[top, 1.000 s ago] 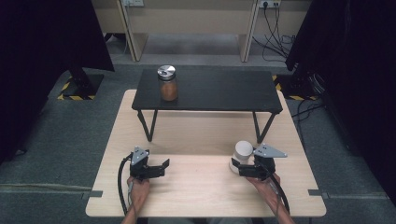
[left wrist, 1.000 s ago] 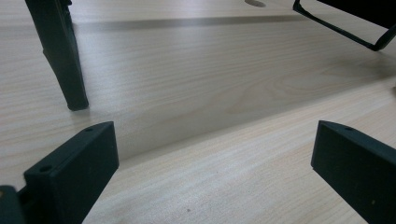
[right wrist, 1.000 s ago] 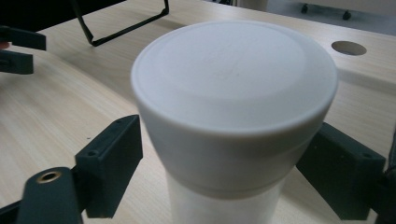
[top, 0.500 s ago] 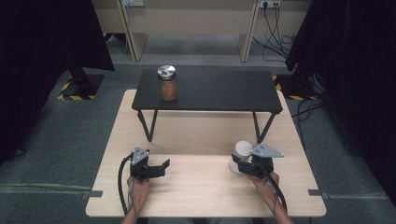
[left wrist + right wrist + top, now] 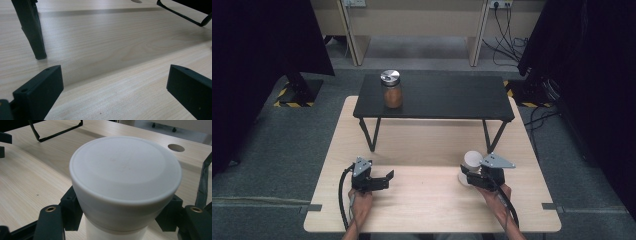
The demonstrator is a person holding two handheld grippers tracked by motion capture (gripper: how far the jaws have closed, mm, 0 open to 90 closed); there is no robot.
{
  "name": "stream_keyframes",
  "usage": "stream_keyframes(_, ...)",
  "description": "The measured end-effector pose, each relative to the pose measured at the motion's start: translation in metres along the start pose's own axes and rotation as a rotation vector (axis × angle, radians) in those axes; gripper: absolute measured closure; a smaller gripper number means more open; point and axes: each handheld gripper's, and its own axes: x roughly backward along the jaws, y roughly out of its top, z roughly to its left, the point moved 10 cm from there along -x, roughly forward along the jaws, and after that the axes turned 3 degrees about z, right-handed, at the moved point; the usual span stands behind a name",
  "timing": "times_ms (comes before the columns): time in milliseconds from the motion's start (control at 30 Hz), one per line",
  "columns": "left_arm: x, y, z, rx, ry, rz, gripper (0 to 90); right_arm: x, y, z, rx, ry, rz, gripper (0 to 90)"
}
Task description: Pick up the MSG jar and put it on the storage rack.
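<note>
My right gripper point(image 5: 467, 176) is at the front right of the wooden table point(image 5: 427, 145), shut on a white container with a wide white cap point(image 5: 472, 160). In the right gripper view the cap point(image 5: 125, 167) looms close, and the black jaws press on the body just under it from both sides. At the front left, my left gripper point(image 5: 386, 180) rests low over the wood, open, with nothing between its fingers point(image 5: 40, 92). Its jaws point right, toward the other gripper.
A low black table point(image 5: 447, 97) stands across the back of the wooden one. On its left part is a brown jar with a silver lid point(image 5: 392, 90). One of its black legs point(image 5: 32, 32) rises ahead of the left gripper. Dark curtains flank both sides.
The right gripper with the white container has edged slightly to the left. The left gripper has stayed in place.
</note>
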Motion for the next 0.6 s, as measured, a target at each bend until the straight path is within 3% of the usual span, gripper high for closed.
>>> stream_keyframes(600, 0.0, 0.0, 0.0, 0.0, 0.0, 0.0, 0.0, 0.01, 0.008, -0.005, -0.016, -0.015, -0.028, 35.3)
